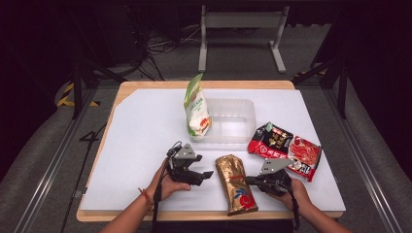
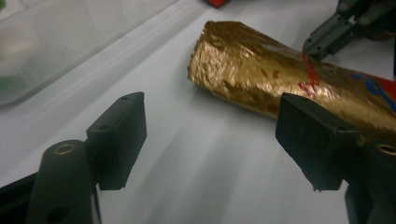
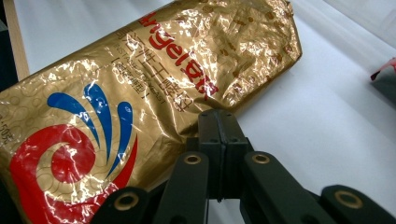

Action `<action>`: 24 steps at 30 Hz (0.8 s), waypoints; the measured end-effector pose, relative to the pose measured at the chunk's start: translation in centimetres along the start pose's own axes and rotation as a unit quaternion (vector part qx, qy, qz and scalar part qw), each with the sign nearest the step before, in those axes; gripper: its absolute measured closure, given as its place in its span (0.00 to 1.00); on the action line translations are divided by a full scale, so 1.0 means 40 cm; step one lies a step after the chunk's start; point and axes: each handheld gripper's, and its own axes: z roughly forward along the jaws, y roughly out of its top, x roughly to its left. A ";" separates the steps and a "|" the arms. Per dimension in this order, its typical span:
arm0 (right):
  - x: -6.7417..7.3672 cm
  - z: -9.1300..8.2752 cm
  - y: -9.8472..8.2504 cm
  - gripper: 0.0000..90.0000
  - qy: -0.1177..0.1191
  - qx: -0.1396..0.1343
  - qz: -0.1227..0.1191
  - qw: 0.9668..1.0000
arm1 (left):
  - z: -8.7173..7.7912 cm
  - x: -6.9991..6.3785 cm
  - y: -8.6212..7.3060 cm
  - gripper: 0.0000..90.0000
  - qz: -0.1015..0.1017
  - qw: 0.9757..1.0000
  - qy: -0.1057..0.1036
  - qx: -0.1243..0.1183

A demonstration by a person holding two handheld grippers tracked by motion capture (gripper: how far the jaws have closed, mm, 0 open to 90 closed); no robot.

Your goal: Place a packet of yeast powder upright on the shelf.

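- High view takes in the whole white surface (image 1: 145, 145): a clear plastic tray (image 1: 233, 121) with a green-and-white pouch (image 1: 196, 107) standing at its left end, and a red-and-black noodle packet (image 1: 285, 149) lying flat right of it.
- Right gripper view reads the print on the crinkled gold foil bag (image 3: 154, 88): red lettering and a blue-and-red swirl.
- That bag lies lengthwise near the front edge, between both hands.
- Left gripper (image 2: 210, 140) is spread wide, empty, just beside the bag's left.
- Right gripper (image 3: 218, 135) has its jaws pressed together, tips at the bag's right edge; whether they pinch foil I cannot tell.
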 end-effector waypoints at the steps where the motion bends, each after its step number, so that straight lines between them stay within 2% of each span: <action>1: 0.003 0.001 0.001 1.00 -0.002 0.000 -0.003 1.000 | 0.009 0.002 0.007 0.27 -0.006 1.000 -0.008 -0.004; 7: 0.007 0.006 0.004 1.00 -0.002 -0.003 -0.012 1.000 | 0.044 0.010 0.033 0.26 -0.013 1.000 -0.007 -0.002; 11: 0.013 0.010 0.007 1.00 -0.007 -0.004 -0.019 1.000 | 0.055 0.021 0.035 0.25 -0.009 1.000 0.000 0.007; 13: 0.013 0.012 0.009 1.00 -0.006 -0.006 -0.020 1.000 | 0.056 0.026 0.033 0.25 -0.001 1.000 0.007 0.013; 18: 0.015 0.014 0.011 1.00 -0.005 -0.007 -0.019 1.000 | 0.057 0.033 0.033 0.29 0.001 1.000 -0.006 0.013; 23: 0.018 0.014 0.011 1.00 -0.004 -0.008 -0.025 1.000 | 0.072 0.023 0.033 0.28 -0.005 0.999 -0.031 0.021; 24: 0.019 0.015 0.011 1.00 -0.004 -0.007 -0.028 1.000 | 0.077 0.020 0.034 0.27 -0.006 0.999 -0.028 0.026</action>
